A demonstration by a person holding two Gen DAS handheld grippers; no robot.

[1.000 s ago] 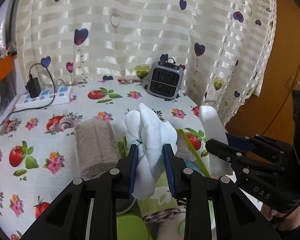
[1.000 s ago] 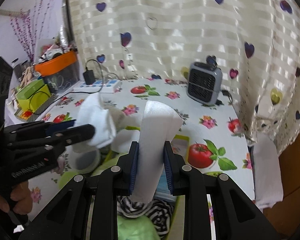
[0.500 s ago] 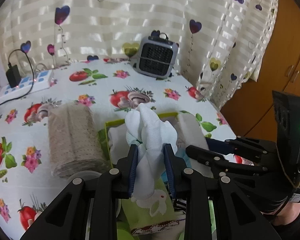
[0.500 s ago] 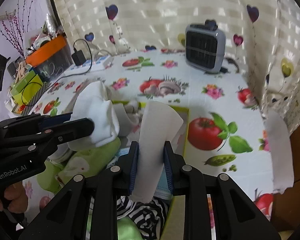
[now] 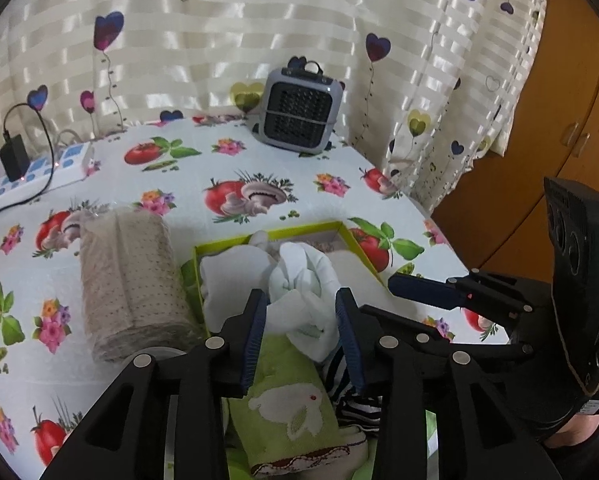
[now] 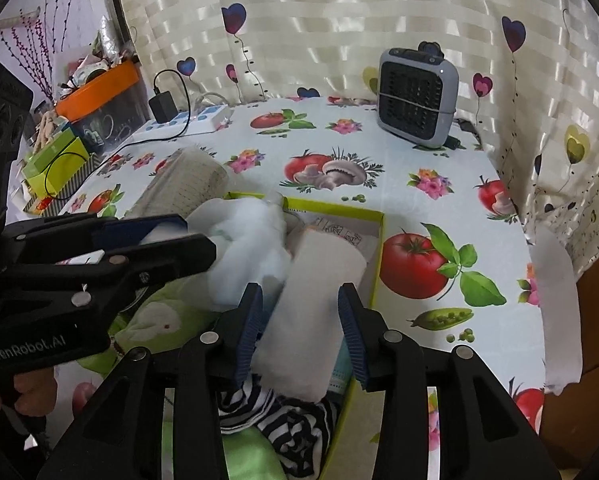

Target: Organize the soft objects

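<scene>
My left gripper (image 5: 302,334) hangs over a yellow-green box (image 5: 267,236). A knotted white cloth (image 5: 303,288) lies between its blue pads, resting on the pile in the box. The jaws are opening and the pads no longer squeeze it. My right gripper (image 6: 302,334) is just beside it; a folded white cloth (image 6: 315,300) stands between its pads, its lower end in the box (image 6: 375,264). Those jaws are opening too. Below lie a green rabbit towel (image 5: 291,420) and a black-and-white striped cloth (image 6: 291,428). Each gripper shows in the other's view: right (image 5: 395,284), left (image 6: 199,236).
A rolled beige towel (image 5: 127,284) lies left of the box. A grey heater (image 5: 299,116) stands at the back by the curtain, and a power strip (image 5: 39,172) with a plugged charger at the back left. An orange bin (image 6: 99,88) and green boxes (image 6: 55,160) crowd the far left.
Both grippers came down over the box with their white cloths. Their jaws, shut on the cloths before, now stand wider, and both cloths rest in the box.
</scene>
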